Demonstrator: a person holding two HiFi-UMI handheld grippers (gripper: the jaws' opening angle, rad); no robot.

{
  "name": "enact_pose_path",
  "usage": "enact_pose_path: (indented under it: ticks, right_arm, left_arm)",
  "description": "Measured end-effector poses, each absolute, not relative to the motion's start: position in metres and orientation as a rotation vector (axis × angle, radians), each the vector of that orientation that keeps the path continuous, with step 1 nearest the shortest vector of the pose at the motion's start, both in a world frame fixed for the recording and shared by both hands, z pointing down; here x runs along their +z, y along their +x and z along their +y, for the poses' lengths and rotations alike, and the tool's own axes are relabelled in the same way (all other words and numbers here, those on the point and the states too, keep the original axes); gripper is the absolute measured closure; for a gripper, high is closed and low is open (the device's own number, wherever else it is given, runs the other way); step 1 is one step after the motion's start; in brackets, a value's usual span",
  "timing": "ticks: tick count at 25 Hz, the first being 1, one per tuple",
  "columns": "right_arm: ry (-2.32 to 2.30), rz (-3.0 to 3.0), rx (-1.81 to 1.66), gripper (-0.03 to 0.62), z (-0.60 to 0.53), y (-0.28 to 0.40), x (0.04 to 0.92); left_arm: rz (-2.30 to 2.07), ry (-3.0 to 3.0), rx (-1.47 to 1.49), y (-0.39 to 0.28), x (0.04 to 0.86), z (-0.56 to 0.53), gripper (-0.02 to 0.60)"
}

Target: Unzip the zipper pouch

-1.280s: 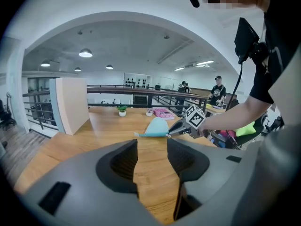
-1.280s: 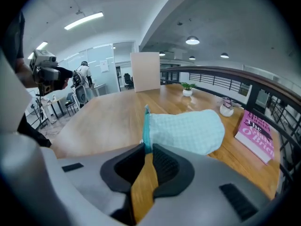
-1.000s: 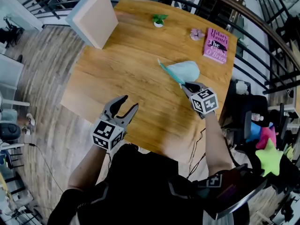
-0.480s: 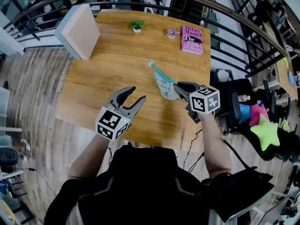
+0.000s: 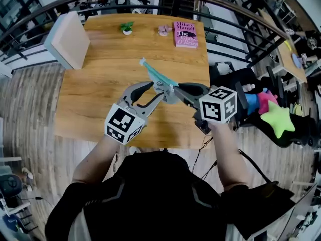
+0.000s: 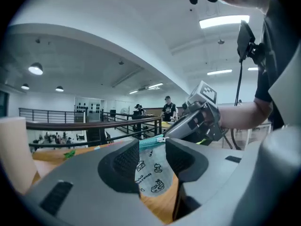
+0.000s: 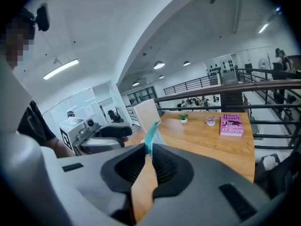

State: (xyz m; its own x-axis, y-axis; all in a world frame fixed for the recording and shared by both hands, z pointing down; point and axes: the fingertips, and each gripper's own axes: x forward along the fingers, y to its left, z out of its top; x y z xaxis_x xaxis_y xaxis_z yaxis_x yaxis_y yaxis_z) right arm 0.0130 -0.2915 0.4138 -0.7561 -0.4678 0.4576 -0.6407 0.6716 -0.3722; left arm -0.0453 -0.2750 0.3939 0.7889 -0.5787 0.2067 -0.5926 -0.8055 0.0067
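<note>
Right claw (image 5: 173, 88) is clamped tight on one end of the teal pouch (image 5: 154, 74), holding it up off the counter (image 5: 95, 89), with the pouch sticking out past its tips and slanting away. Left claw (image 5: 152, 93) sits just beside the right claw and faces it, jaws apart and just been closing; the printed lower part of the pouch hangs between them, a gap shows, and the pads are not pressing it. Pink book (image 5: 186, 34) and small plant (image 5: 127, 28) sit on the counter well beyond both claws.
</note>
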Motion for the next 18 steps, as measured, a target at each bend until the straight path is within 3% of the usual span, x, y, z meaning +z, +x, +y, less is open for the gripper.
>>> enact_pose_path:
  ticks: [13, 18]
  right_arm:
    - [0.873, -2.613, 0.832, 0.539, -0.263, 0.004, 0.378]
    - [0.849, -2.607, 0.878, 0.539, -0.261, 0.003, 0.379]
  left_arm:
    - [-0.795, 3.202, 0.444, -0.012, 0.364, -0.242, 0.388]
    - [-0.754, 3.332, 0.541, -0.008, 0.364, -0.234, 0.436]
